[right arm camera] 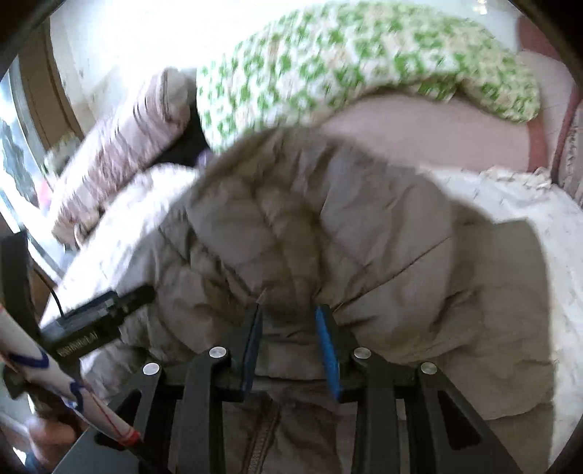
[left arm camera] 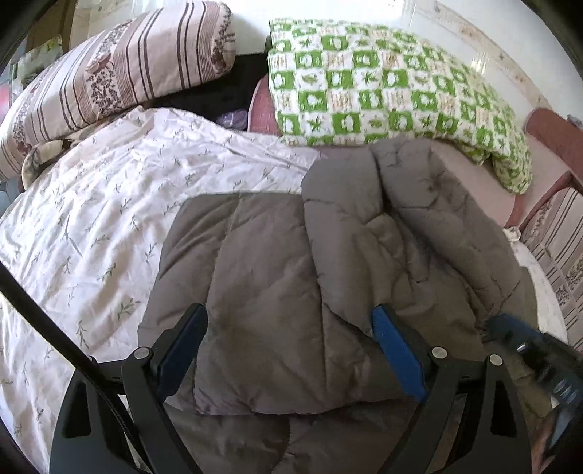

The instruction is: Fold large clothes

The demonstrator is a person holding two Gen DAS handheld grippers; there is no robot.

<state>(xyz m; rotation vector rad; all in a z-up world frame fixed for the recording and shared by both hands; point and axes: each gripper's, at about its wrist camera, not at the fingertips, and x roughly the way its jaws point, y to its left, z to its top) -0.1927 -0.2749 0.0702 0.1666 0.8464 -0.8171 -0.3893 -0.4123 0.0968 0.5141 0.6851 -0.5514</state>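
We see both views in bright daylight, with the pale wall (left arm camera: pixel 419 22) behind the bed washed out to near white, most strongly along the top of the right wrist view. The left wrist view is mostly sharp, though the blue and black device (left arm camera: pixel 539 350) at its right edge smears, while the right wrist view is blurred by motion, so the green checked blanket (right arm camera: pixel 346 58) loses its pattern. Both pictures bend strongly at their round black edges, and the grey padded coat (right arm camera: pixel 328 218) casts a soft shadow on the white sheet (right arm camera: pixel 517 233).
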